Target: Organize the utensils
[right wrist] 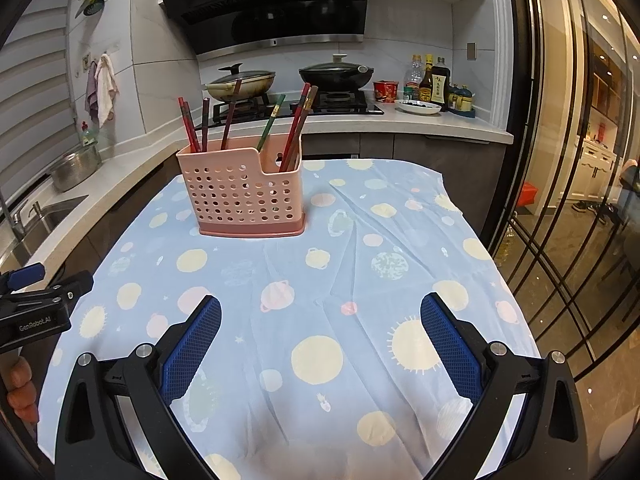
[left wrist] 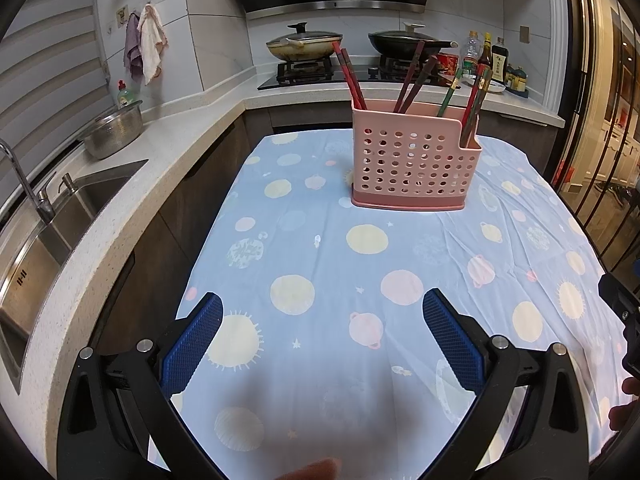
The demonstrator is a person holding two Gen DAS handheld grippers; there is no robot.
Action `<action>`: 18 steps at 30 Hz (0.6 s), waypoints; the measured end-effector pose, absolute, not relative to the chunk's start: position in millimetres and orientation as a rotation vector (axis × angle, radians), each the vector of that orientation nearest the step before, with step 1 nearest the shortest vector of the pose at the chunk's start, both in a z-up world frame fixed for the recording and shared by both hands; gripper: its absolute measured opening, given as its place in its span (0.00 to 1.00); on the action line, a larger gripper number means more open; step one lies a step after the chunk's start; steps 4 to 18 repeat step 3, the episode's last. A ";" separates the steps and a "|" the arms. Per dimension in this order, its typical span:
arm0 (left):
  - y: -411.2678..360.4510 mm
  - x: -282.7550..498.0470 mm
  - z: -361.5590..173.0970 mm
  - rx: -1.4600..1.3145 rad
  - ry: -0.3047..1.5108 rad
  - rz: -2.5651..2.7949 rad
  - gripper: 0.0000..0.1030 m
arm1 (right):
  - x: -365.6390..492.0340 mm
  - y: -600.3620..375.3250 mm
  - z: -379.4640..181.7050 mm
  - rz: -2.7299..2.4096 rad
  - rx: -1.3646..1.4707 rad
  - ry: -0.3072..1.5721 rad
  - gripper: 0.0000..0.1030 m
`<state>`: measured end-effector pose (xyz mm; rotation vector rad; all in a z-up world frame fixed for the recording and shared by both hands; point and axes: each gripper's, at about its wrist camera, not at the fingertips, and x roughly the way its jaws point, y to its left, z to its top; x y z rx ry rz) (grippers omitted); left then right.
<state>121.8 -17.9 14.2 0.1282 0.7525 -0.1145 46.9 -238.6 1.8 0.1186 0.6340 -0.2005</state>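
Observation:
A pink perforated utensil holder stands upright near the far end of the table; it also shows in the right wrist view. Several red, brown and green chopsticks stand in it, spread across its compartments. My left gripper is open and empty, low over the near part of the tablecloth. My right gripper is open and empty, also over the near part, well short of the holder. The left gripper's body shows at the left edge of the right wrist view.
A blue tablecloth with planets and suns covers the table. A worktop with a sink and a steel colander runs along the left. A hob with two lidded pans, bottles and a glass door lie beyond.

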 end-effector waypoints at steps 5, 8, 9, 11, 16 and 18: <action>-17.6 123.3 14.4 0.129 0.750 -0.121 0.93 | 48.3 -241.9 0.3 -0.201 0.129 0.637 0.93; -17.6 123.3 14.4 0.129 0.750 -0.121 0.93 | 48.3 -241.9 0.3 -0.201 0.129 0.637 0.93; -17.6 123.3 14.4 0.129 0.750 -0.121 0.93 | 48.3 -241.9 0.3 -0.201 0.129 0.637 0.93; -17.6 123.3 14.4 0.129 0.750 -0.121 0.93 | 48.3 -241.9 0.3 -0.201 0.129 0.637 0.93; -17.6 123.3 14.4 0.129 0.750 -0.121 0.93 | 48.3 -241.9 0.3 -0.201 0.129 0.637 0.93; -17.6 123.3 14.4 0.129 0.750 -0.121 0.93 | 48.3 -241.9 0.3 -0.201 0.129 0.637 0.93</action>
